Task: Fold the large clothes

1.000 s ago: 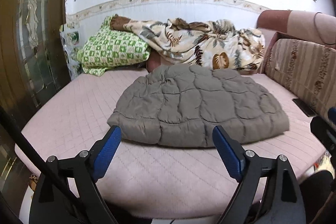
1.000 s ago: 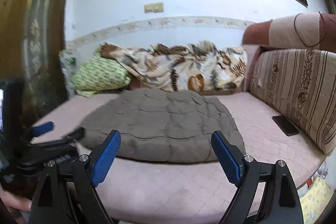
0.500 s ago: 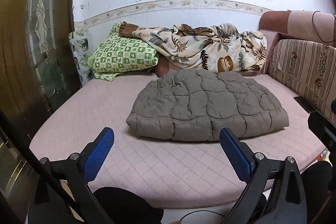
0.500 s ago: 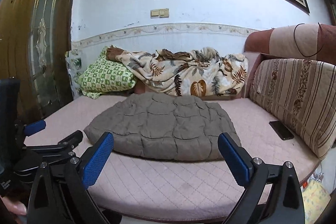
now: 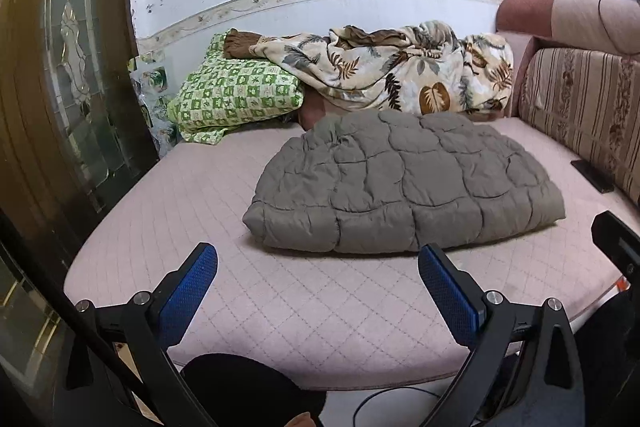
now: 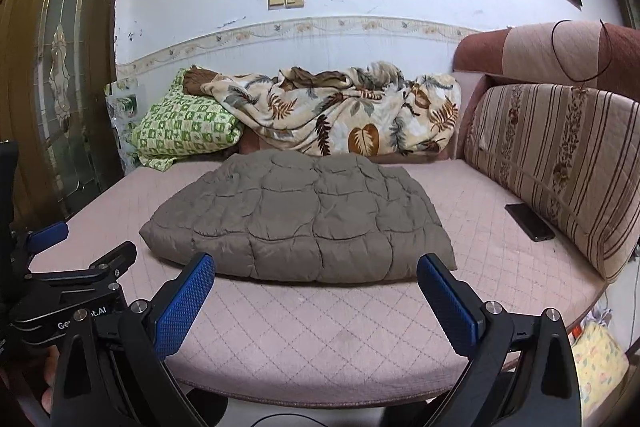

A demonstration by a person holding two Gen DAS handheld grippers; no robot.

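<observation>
Left wrist view: your left gripper [image 5: 318, 269] has its jaws spread wide, with nothing between the blue pads [image 5: 186, 293]; they hover over the near edge of the pink quilted mattress [image 5: 312, 311]. At twelve o'clock from the jaws, apart from them, the grey quilted jacket [image 5: 404, 187] lies folded into a thick rectangle in the middle of the mattress. Beyond it, at the wall, a leaf-print blanket [image 5: 396, 71] is heaped, partly over a green checked pillow [image 5: 236, 99] at eleven o'clock. At two o'clock a striped cushion [image 5: 588, 107] leans, with a dark phone [image 5: 592, 175] flat just beside its foot.

From the right wrist, your right gripper [image 6: 316, 269] is likewise wide apart and empty, with the jacket's near edge at twelve o'clock. Your left gripper shows at nine o'clock.
</observation>
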